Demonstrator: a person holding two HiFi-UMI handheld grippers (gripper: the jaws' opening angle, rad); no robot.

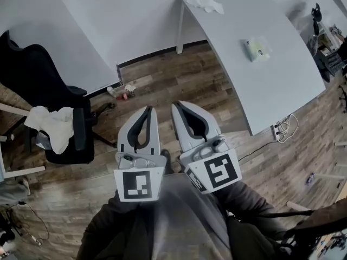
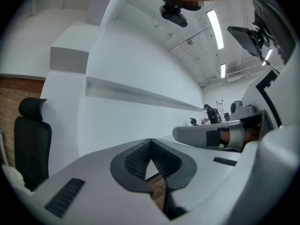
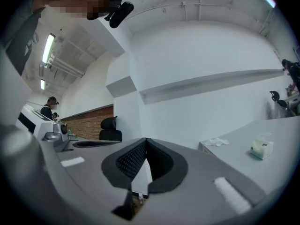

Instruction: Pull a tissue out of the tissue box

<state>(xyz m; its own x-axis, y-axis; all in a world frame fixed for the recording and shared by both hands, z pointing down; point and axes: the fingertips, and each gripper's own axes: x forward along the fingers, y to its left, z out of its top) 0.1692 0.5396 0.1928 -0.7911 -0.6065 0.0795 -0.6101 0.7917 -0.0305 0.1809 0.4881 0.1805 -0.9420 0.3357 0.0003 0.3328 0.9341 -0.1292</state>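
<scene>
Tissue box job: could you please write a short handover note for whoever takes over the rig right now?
Left tool: shut, empty, held over the wooden floor.
Right tool: shut, empty, just beside the left one.
Tissue box: on the white table, ahead and to the right, with neither tool near it. A crumpled white sheet lies at the table's far corner.
Done: nothing at the box yet.
Left: reach the table, open one tool, pinch the tissue at the box's opening and pull it out, probably steadying the box with the other tool.
</scene>
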